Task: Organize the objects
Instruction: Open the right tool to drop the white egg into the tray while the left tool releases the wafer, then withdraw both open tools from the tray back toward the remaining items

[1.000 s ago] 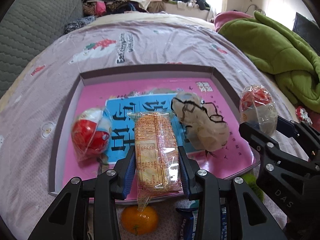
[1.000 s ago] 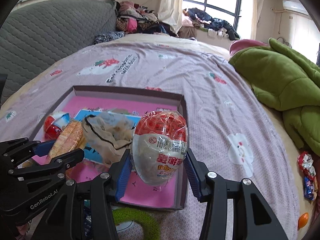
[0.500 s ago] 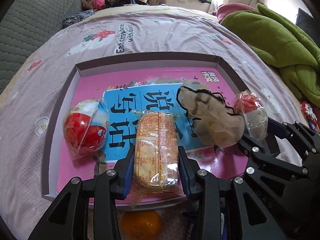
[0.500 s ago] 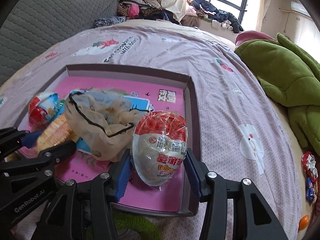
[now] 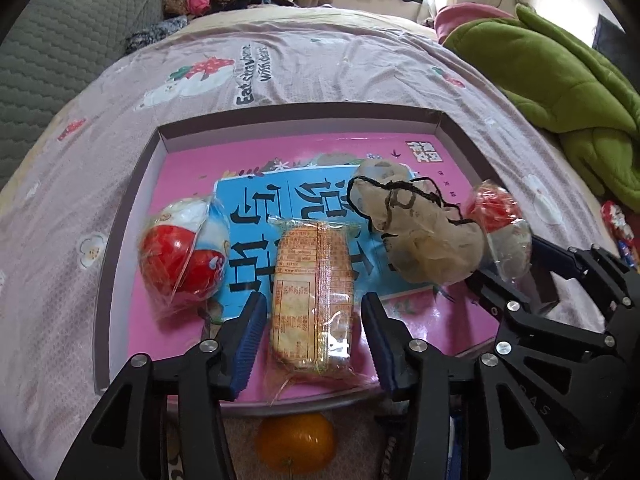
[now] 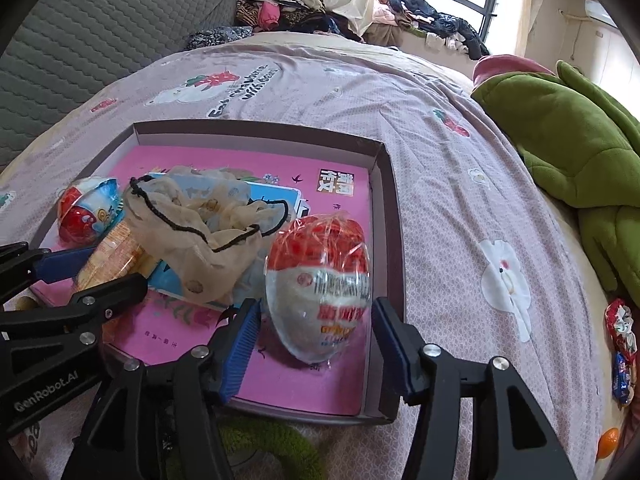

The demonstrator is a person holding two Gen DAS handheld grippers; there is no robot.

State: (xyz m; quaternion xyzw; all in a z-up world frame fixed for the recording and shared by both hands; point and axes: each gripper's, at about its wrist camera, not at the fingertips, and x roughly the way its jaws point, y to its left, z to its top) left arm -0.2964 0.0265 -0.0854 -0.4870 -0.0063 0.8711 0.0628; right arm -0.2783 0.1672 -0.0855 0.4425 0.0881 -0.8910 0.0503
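So both my tools are down over the box lid (image 5: 120, 248) on the bed (image 6: 440, 184). My left tool (image 5: 312, 316) is opening up around the orange cracker pack (image 5: 314, 296), which lies flat on the pink bottom, pads clear of it on both sides. My right tool (image 6: 316, 332) is opening too, with the red-and-white egg snack (image 6: 320, 292) sitting between the pads in the lid's near right corner. Between them lies the beige drawstring pouch (image 5: 420, 232), and the other red egg (image 5: 184, 256) is at the left.
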